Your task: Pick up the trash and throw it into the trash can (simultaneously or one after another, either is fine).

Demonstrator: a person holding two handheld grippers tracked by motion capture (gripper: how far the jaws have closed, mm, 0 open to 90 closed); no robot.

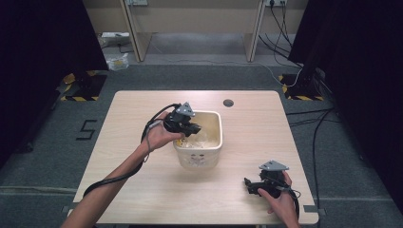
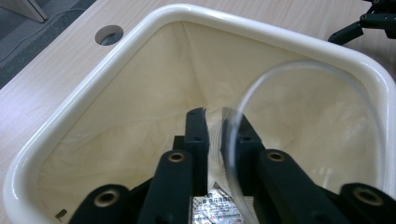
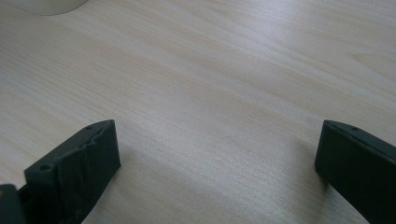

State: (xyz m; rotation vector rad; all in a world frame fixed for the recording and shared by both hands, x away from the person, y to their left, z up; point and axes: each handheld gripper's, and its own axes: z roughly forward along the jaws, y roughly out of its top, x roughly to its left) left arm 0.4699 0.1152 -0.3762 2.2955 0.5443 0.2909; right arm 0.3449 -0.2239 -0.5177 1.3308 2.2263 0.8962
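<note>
Clear cup [image 2: 317,116] rim sits between left jaws (inside bin [image 2: 70,116]).

1. The left gripper [image 1: 194,128] is a black, blocky tool with a grey three-cornered plate on top.
2. A thick black cable loops from it and trails along the person's bare forearm; no sleeve shows.
3. Seen in the left gripper view, its two jaws are flat black bars on rounded black links, each link set with a brass-coloured ringed screw hole.
4. The right gripper [image 1: 248,183] is built the same: a black body under a grey triangular plate.
5. In the right gripper view, its jaws are matte black blocks with small screw holes, the left one rough-edged.
</note>
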